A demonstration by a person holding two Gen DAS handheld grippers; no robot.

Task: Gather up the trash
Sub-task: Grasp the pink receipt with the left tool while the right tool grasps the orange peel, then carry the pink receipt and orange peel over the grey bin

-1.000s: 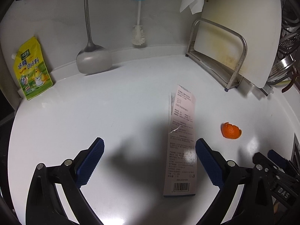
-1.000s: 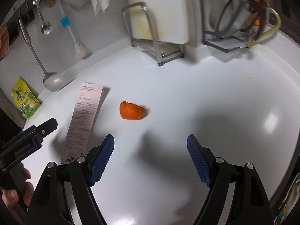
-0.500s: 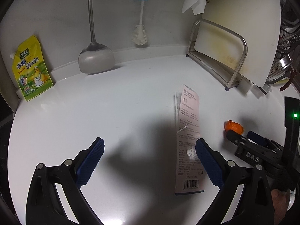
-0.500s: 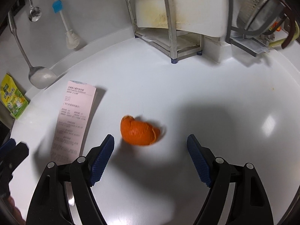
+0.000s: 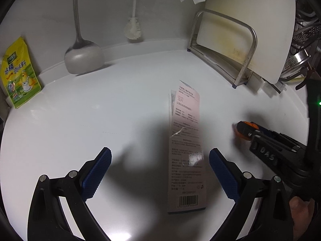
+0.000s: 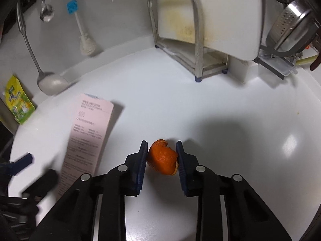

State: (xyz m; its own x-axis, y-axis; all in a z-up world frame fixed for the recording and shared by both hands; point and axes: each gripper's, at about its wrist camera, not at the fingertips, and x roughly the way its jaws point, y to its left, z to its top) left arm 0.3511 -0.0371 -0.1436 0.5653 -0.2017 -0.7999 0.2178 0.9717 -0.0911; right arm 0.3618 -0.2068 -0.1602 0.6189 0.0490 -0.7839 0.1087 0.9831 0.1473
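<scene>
The right gripper (image 6: 161,157) has just been closing, and its blue pads now press on either side of the orange peel (image 6: 163,157), which a second ago lay loose and further off on the white desk (image 6: 220,120). I judge the first piece of trash is gripped but not yet lifted, as it appears to sit on the desk surface. The gripper points steeply down at the desk, its fingers level with one another.

The left gripper (image 5: 160,172) hangs low over the near desk, jaws wide apart and empty. The pink paper slip (image 5: 186,150) lies flat between its fingers, closer to the right one, its barcode end nearest. That slip looks like the next piece to collect.

At the far left edge a yellow seasoning packet (image 5: 19,76) leans against the wall, with a ladle (image 5: 83,57) and a cutting-board rack (image 5: 230,58) further right.
</scene>
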